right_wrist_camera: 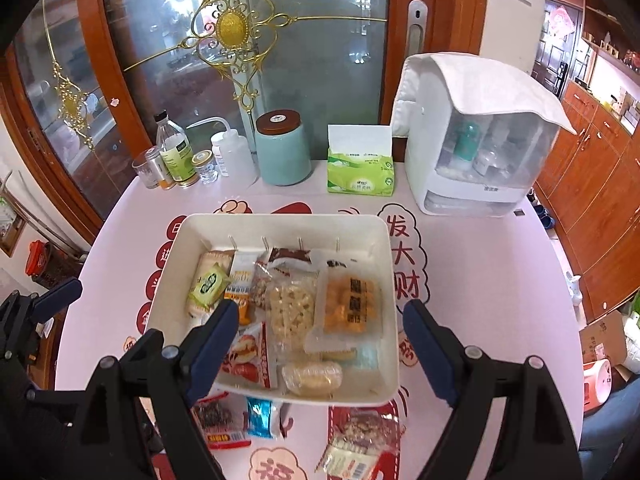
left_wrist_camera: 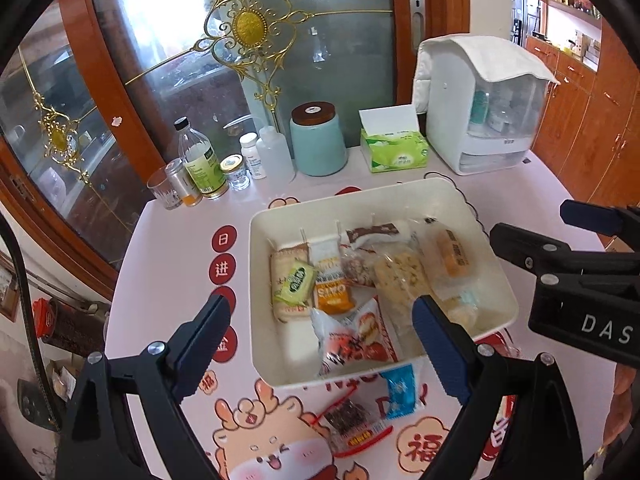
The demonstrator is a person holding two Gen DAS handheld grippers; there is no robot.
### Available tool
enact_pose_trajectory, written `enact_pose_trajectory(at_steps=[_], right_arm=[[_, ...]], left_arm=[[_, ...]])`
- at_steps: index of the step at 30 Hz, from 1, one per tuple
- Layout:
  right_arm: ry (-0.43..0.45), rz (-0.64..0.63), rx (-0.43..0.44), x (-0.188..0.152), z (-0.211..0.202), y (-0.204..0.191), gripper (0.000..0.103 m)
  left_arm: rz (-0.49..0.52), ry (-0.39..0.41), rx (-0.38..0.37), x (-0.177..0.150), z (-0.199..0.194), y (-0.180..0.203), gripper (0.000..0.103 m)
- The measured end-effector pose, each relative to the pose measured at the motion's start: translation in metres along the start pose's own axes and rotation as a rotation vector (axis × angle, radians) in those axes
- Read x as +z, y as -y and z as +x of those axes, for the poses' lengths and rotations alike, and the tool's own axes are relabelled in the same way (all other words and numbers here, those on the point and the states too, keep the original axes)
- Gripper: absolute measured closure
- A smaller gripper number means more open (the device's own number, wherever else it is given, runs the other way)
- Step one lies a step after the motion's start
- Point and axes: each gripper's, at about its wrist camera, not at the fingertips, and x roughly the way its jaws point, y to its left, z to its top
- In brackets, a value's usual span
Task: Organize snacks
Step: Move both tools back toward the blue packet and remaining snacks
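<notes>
White tray (right_wrist_camera: 384, 264) w/ snacks (right_wrist_camera: 292, 312), both tools wide.

tray (right_wrist_camera: 386, 280): cream white
tabletop (right_wrist_camera: 480, 280): pale pink, red characters and cartoon prints
jar (right_wrist_camera: 283, 160): light teal, brown lid
tissue pack (right_wrist_camera: 360, 176): green and white
small packet (left_wrist_camera: 400, 394): blue
claw pads (left_wrist_camera: 436, 344): dark blue on black arms

Both views are bright and evenly lit, with soft daylight glaring white through the frosted glass door (left_wrist_camera: 168, 20) at the upper left. Shadows on the table (right_wrist_camera: 480, 280) are faint. Fisheye lenses bend straight lines and leave black corners. The nearest snack packets look slightly blurred.
</notes>
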Motion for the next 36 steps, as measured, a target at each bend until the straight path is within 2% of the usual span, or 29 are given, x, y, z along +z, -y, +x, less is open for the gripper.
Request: enact_pose_trajectory(at_steps=[7, 18, 24, 32, 36], right_arm=[[-0.004, -0.001, 0.018, -0.034, -0.021, 0.014, 0.018], [-0.019, -0.042, 0.018, -0.082, -0.034, 0.029, 0.018], [-0.039, -0.074, 0.012, -0.103, -0.027, 0.036, 0.018], [-0.072, -0.116, 0.004, -0.127, -0.004, 0.049, 0.019], [-0.112, -0.128, 0.032, -0.145, 0.009, 0.054, 0.019]], left_arm=[[-0.009, 0.012, -0.030, -0.026, -0.023, 0.016, 0.011], [0.080, 0.011, -0.032, -0.067, -0.040, 0.047, 0.010], [0.107, -0.025, -0.051, -0.086, -0.031, 0.050, 0.010], [0.138, -0.087, -0.069, -0.116, -0.005, 0.036, 0.010], [0.120, -0.124, -0.128, -0.138, 0.011, 0.024, 0.010]])
